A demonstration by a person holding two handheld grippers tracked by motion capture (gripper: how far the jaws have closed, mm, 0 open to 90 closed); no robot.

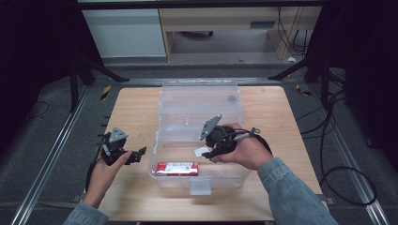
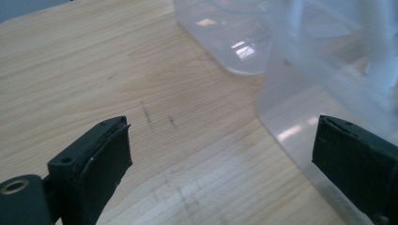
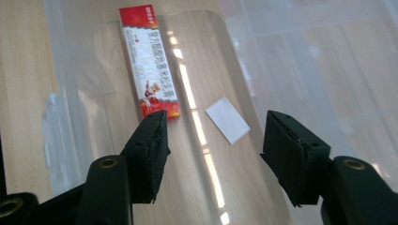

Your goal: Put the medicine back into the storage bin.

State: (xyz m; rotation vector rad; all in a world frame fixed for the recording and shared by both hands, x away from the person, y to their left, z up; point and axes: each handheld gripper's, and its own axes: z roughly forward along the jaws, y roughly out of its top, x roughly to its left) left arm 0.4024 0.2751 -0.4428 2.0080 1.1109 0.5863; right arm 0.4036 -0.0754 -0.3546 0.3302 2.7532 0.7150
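Red-and-white box (image 3: 149, 62) lies flat on the floor of the clear plastic bin (image 1: 162, 159), against its near wall, with 1 small white label (image 3: 227, 120) stuck just beside it. Right gripper (image 3: 213, 140) hangs over the bin, jaws wide apart and empty, probably lined up to reach in. Left gripper (image 2: 220, 154) waits outside the bin's left wall over the wooden table (image 2: 84, 70), also agape and holding nothing, perhaps ready to steady the bin.

Wooden table (image 1: 136, 108) on grey floor (image 1: 42, 154), pale cabinets (image 1: 126, 33) beyond, dark surroundings.
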